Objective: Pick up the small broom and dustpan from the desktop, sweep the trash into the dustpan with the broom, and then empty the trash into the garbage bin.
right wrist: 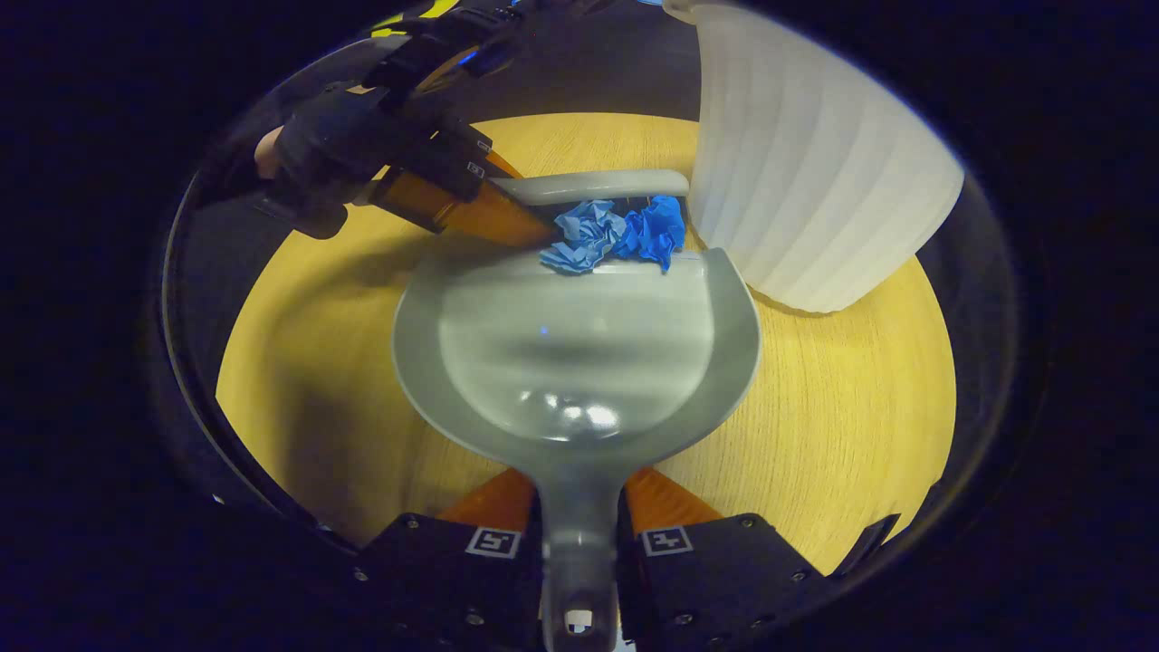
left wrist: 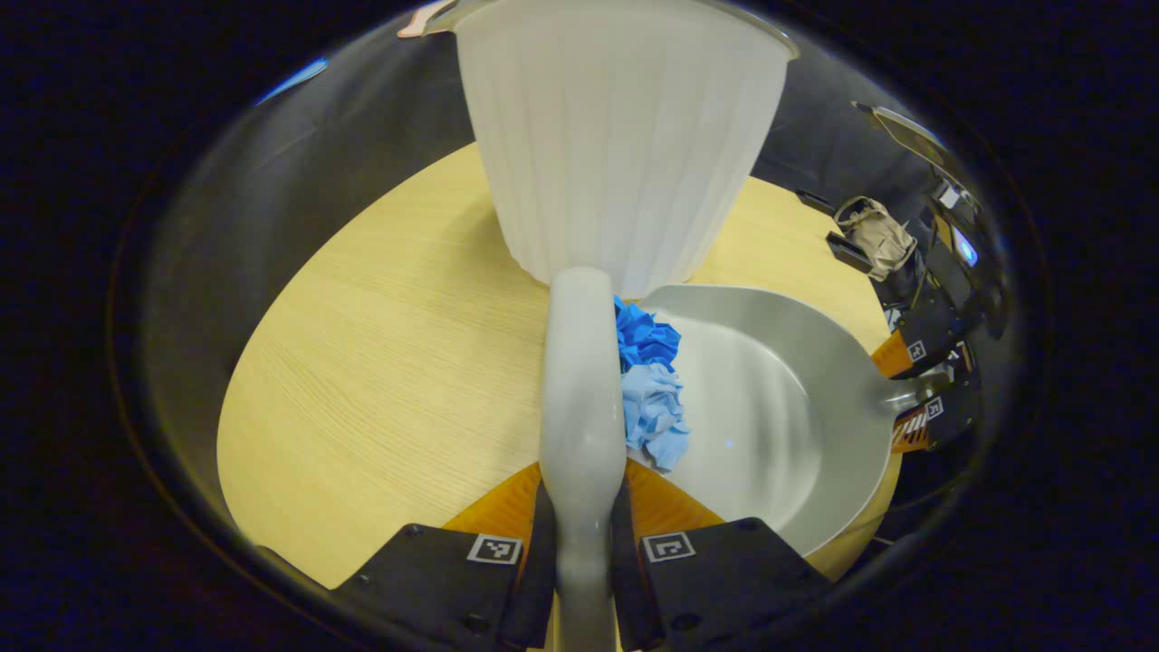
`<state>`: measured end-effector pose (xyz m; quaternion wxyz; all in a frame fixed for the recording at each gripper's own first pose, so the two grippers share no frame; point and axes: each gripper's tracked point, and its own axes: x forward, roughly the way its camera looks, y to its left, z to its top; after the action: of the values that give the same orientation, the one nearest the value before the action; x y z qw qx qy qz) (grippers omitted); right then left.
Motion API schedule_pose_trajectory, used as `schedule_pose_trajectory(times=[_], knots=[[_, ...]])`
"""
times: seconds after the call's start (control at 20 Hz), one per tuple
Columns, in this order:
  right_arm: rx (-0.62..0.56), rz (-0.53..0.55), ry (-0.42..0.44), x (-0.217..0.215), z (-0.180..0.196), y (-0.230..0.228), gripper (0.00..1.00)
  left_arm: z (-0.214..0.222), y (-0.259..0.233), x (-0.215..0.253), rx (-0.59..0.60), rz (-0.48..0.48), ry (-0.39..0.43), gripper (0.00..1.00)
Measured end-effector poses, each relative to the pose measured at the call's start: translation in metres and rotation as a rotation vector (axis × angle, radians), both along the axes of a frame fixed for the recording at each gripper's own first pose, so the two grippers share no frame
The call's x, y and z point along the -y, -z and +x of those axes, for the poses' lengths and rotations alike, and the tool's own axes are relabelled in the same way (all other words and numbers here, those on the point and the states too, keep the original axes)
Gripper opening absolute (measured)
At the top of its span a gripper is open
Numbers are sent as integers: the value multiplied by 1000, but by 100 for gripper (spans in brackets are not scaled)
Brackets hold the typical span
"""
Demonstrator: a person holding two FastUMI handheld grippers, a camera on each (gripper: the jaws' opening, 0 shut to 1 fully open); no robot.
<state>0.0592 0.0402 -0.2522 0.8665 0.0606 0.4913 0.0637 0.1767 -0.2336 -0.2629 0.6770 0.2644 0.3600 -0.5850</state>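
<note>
Left gripper view: the left gripper (left wrist: 582,543), at 6 o'clock, is clenched on the handle of the small broom (left wrist: 579,398), both fingers pressing its sides. The handle runs up toward 12 o'clock, ending at the foot of the white ribbed garbage bin (left wrist: 625,136), which stands on the wooden counter (left wrist: 398,344). Just to the right of the handle lie two crumpled paper balls, the dark blue paper ball (left wrist: 647,335) above the light blue paper ball (left wrist: 654,418), both at the lip of the grey dustpan (left wrist: 779,407). At 3 o'clock, the right gripper (left wrist: 919,391) grasps the dustpan's handle.

Right gripper view: the right gripper (right wrist: 579,552), at 6 o'clock, is clenched on the dustpan (right wrist: 579,344) handle. The pan lies flat on the counter (right wrist: 833,398), mouth toward 12 o'clock. Both paper balls (right wrist: 616,234) sit at its front edge, with the broom (right wrist: 589,186) lying crosswise just behind them. A gloved hand (right wrist: 335,154) at 10 o'clock holds the left gripper. The bin (right wrist: 815,163) stands at 1 o'clock, close beside the pan.
</note>
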Motion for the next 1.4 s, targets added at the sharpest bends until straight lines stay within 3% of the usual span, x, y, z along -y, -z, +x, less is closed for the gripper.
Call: schedule_pose_trajectory(times=[0.3,0.65,0.85,1.05,1.4], knots=[[33,11,16,3,37,0,34,-48,-7,-1,-32,2,59,36],[76,18,53,9,42,10,34,-52,-13,-13,-36,1,-25,36],[99,11,68,7,38,4,34,-36,-32,-41,-32,-22,-120,36],[112,-19,80,4,36,-3,34,-9,-65,-82,-35,-75,-274,36],[143,-64,87,6,27,-36,34,58,-109,-217,-57,-106,-517,32]])
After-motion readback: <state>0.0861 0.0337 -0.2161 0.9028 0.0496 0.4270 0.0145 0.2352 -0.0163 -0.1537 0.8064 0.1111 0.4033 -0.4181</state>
